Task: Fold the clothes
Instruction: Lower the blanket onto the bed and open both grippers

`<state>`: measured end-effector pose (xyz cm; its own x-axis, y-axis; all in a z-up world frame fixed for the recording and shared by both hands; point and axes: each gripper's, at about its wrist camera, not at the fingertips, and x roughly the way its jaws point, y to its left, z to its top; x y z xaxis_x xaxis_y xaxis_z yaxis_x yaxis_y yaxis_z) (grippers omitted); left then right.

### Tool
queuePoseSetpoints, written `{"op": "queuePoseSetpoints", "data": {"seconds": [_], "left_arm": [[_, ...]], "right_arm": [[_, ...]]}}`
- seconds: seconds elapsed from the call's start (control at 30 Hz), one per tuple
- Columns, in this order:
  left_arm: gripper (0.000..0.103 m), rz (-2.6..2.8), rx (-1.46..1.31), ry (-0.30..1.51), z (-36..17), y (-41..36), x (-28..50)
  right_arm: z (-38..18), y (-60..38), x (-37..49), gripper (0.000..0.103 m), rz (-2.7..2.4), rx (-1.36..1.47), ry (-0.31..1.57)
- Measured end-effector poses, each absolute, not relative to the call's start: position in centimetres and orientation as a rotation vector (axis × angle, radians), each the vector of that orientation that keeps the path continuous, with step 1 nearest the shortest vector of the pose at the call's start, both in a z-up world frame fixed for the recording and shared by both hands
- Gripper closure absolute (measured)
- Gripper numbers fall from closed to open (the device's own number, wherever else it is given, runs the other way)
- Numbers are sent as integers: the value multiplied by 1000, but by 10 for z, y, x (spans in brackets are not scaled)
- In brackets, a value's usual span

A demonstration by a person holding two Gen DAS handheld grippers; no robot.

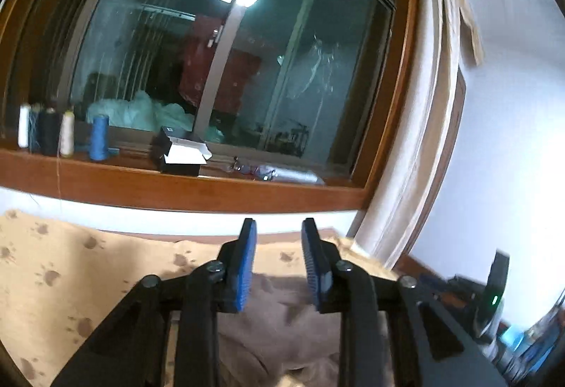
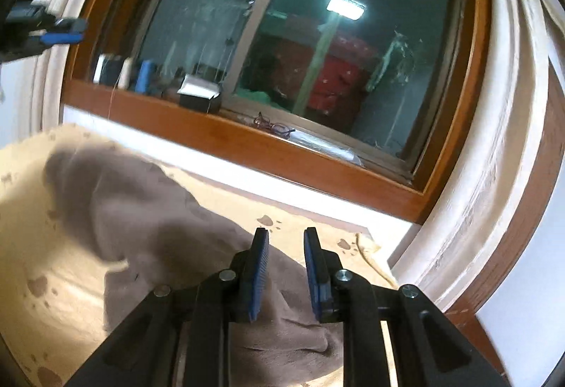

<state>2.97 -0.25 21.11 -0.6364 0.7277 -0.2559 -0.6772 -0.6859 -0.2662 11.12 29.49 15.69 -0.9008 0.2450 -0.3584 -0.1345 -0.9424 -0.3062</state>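
Observation:
A brown garment [image 1: 282, 327] lies rumpled on a beige sheet printed with paw marks [image 1: 53, 263]. My left gripper [image 1: 279, 228] hovers above the garment, pointing toward the window. Its blue pads stand apart with nothing between them. In the right wrist view the garment [image 2: 159, 221] spreads from under my right gripper [image 2: 285, 235] up to the left. That gripper's pads keep a narrow gap and no cloth is in it. The left gripper [image 2: 67, 32] also shows high at the upper left of this view, clear of the cloth.
A wooden window sill [image 1: 212, 189] runs behind the bed, carrying thread spools [image 1: 97, 138], a small open box [image 1: 183, 157] and glasses [image 2: 273, 127]. A pale curtain [image 1: 416, 140] hangs at the right. A dark device with a green light [image 1: 494, 291] stands at the far right.

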Motion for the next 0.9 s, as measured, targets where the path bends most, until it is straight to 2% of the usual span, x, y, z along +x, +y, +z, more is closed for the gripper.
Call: {"op": "queuePoseSetpoints", "data": {"seconds": [0.03, 0.07, 0.1, 0.13, 0.17, 0.2, 0.37, 0.53, 0.77, 0.87, 0.9], "left_arm": [[52, 2293, -456, -164, 205, -1, 30], [39, 2289, -479, -144, 197, -1, 31], [29, 2281, -503, -131, 188, -1, 33], [25, 2268, -525, -123, 177, -3, 36], [22, 2255, -548, -116, 167, -5, 39], [21, 2239, -577, -107, 155, -4, 41], [18, 2144, -796, -52, 86, 9, 48], [18, 2045, -1008, -58, 25, 28, 52], [18, 2075, -1005, -22, 16, 78, 29], [19, 2069, -1012, -17, 19, 95, 13], [27, 2061, -1019, -22, 20, 100, 7]], "right_arm": [[155, 297, 111, 80, 2890, -618, -380], [151, 298, 111, 76, 2932, -657, -351], [146, 298, 111, 60, 2964, -693, -327], [141, 297, 111, 25, 2984, -723, -308], [135, 295, 113, 13, 3007, -742, -292], [131, 293, 116, 10, 3026, -757, -282], [116, 285, 121, 10, 3064, -873, -235], [118, 306, 126, 10, 3057, -907, -102], [122, 343, 136, 10, 3028, -877, 87], [118, 342, 137, 10, 3050, -885, 82], [117, 340, 137, 10, 3058, -889, 70]]}}
